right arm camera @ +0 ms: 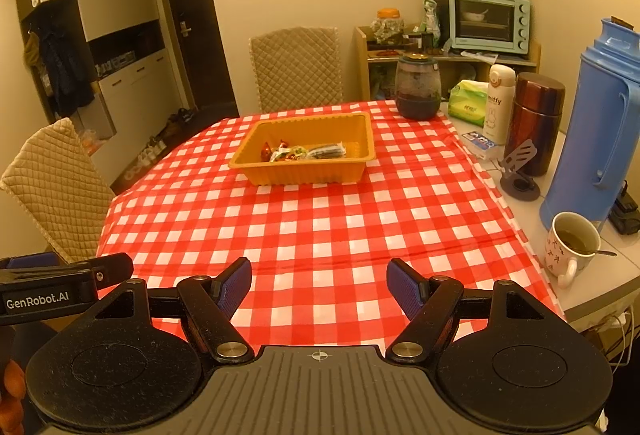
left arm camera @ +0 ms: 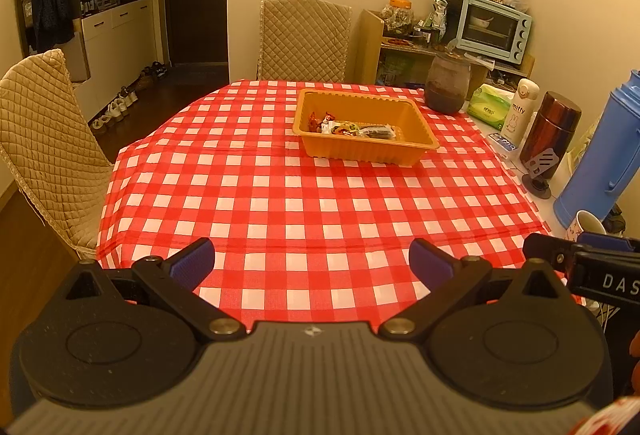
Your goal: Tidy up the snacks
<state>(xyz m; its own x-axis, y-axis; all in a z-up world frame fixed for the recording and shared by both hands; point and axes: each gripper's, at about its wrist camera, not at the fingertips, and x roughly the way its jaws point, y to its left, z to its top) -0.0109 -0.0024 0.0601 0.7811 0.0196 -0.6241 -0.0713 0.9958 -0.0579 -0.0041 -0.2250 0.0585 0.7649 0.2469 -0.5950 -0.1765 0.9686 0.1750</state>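
- Left wrist view: the left gripper (left arm camera: 311, 262) hangs over the near edge of the table covered in a red-and-white checked cloth (left arm camera: 280, 203), its blue-padded fingers (left arm camera: 191, 263) spread wide with nothing between them.
- The orange ribbed plastic tray (left arm camera: 362, 151) sits toward the far edge of the table, right of centre; the wrapped snacks (left arm camera: 348, 127) lie inside it along its floor.
- A dark glass jar (left arm camera: 446, 83) stands at the far right corner, just beyond the tray.
- At the right edge of this view part of the right gripper (left arm camera: 592, 259) shows.
- Right wrist view: the right gripper (right arm camera: 319, 285) is also over the near edge, its jaws wide apart and empty.
- The same orange tray (right arm camera: 308, 171) rests well apart from the gripper, near the far edge, with the snacks (right arm camera: 302, 151) in its middle.
- Along the table's right edge, off the cloth, stand a tall blue plastic thermos jug (right arm camera: 592, 123) and a white patterned mug (right arm camera: 570, 249) holding a spoon.
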